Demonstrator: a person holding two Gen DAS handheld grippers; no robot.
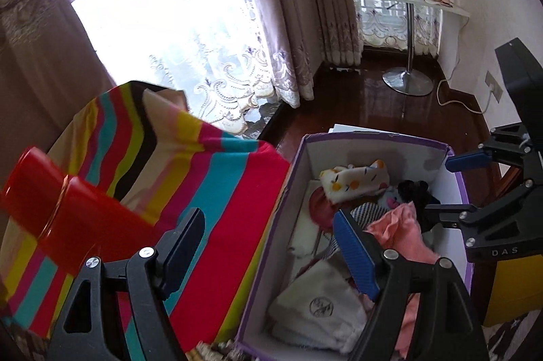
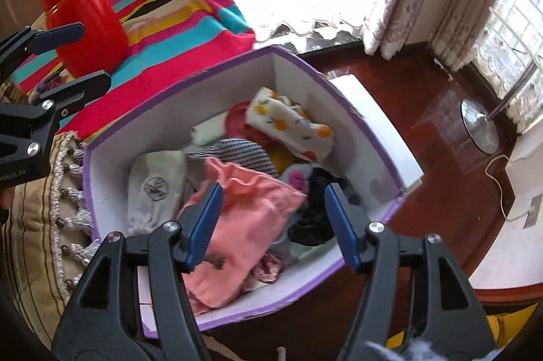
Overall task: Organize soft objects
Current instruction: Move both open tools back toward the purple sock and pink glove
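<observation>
A purple-edged white box (image 2: 176, 109) (image 1: 298, 170) holds several soft items: a pink cloth (image 2: 251, 211) (image 1: 404, 228), a dotted white cloth (image 2: 292, 126) (image 1: 356, 179), a white pouch with a round logo (image 2: 156, 184) (image 1: 315, 306), a checked cloth (image 2: 237, 150) and a dark cloth (image 2: 315, 221). My right gripper (image 2: 273, 225) is open and empty above the pink cloth; it also shows in the left wrist view (image 1: 437, 187). My left gripper (image 1: 268, 255) is open and empty over the box's left wall; it also shows in the right wrist view (image 2: 81, 55).
A red bottle (image 2: 85, 24) (image 1: 68, 218) stands on a striped cloth (image 1: 217, 177) (image 2: 190, 11) left of the box. A tasselled beige cover (image 2: 40, 211) lies at the near left. A dark wood floor (image 2: 424, 130), curtains and a chrome table base (image 1: 407, 82) lie beyond.
</observation>
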